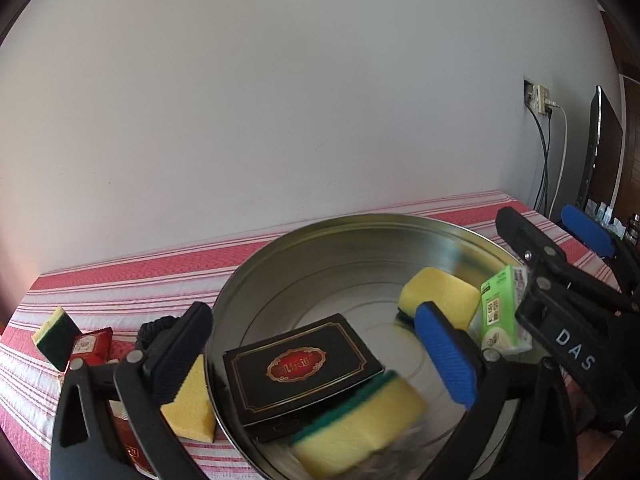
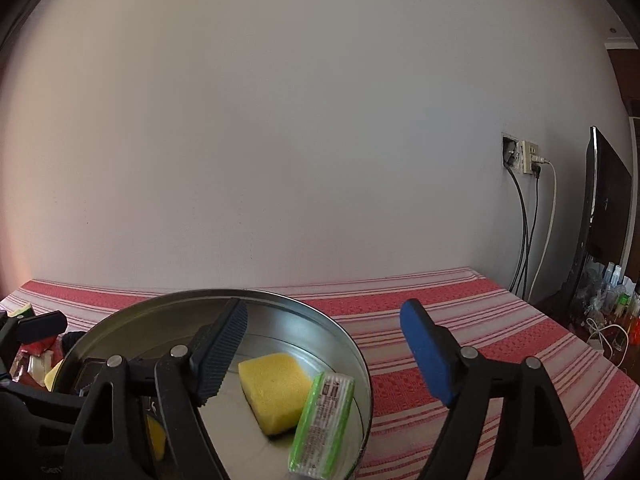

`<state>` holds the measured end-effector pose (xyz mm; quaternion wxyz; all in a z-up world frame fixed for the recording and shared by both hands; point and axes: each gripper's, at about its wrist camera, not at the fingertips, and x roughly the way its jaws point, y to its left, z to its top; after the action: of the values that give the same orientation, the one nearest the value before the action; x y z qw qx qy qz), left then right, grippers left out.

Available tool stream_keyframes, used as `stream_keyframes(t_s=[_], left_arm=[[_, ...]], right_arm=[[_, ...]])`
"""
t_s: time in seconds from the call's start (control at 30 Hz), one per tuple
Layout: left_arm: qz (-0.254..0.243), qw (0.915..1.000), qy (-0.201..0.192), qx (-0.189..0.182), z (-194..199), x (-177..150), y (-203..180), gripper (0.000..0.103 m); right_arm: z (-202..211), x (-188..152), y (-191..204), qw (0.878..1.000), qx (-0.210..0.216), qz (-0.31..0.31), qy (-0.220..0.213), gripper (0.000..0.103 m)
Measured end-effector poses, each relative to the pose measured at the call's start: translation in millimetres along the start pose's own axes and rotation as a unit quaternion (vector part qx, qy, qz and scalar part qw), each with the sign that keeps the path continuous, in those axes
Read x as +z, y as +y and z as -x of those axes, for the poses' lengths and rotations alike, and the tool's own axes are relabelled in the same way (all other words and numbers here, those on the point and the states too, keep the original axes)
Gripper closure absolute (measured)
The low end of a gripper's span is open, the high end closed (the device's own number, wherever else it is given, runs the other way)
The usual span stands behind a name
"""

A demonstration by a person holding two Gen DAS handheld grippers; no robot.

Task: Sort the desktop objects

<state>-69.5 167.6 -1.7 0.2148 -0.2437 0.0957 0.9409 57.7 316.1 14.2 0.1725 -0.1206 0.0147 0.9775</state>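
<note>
Left wrist view: your left gripper [image 1: 312,344] stands spread, empty, straddling the metal basin's [image 1: 280,256] near-left rim. Next candidate, the loose sponge [image 1: 54,338], lies far left on the striped cloth [image 1: 120,280], nearer this hand. Right gripper [image 2: 324,356] spread too, the green packet [image 2: 322,426] free below it.

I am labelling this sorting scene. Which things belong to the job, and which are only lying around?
Job: metal basin, black box, sponge on its front edge, yellow sponge, green packet, sponges outside the basin, both open grippers.

Around: wall socket, cables, dark screen.
</note>
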Motion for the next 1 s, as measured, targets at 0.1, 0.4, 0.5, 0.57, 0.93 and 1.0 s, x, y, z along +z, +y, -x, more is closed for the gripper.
stream_keyframes(t_s=[0.1,0.4,0.5,0.57,0.93,1.0], left_arm=[[-0.017,0.9996,-0.017,0.014,4.0,0.2,-2.9,0.001],[-0.009,0.9996,-0.021,0.015,0.6,3.9,4.0,0.0],[-0.007,0.9994,-0.027,0.022,4.4,-1.3,9.6,0.0],[-0.008,0.999,-0.034,0.027,5.5,-1.8,8.0,0.0],[-0.009,0.9968,-0.06,0.053,12.4,-10.4,17.0,0.0],[-0.008,0.9966,-0.058,0.057,13.9,-13.7,21.8,0.0]], right_arm=[[3.6,0.1,4.8,1.0,-0.008,0.01,-0.009,0.02],[9.6,3.2,-8.7,0.999,-0.007,-0.028,-0.023,0.007],[12.8,2.8,-10.4,0.999,0.003,-0.04,-0.028,0.005],[14.8,3.0,-7.8,0.999,0.004,-0.037,-0.034,0.005],[34.7,-1.4,7.4,0.998,-0.003,-0.008,-0.061,0.002],[39.9,-3.4,4.8,0.997,-0.004,-0.019,-0.074,0.002]])
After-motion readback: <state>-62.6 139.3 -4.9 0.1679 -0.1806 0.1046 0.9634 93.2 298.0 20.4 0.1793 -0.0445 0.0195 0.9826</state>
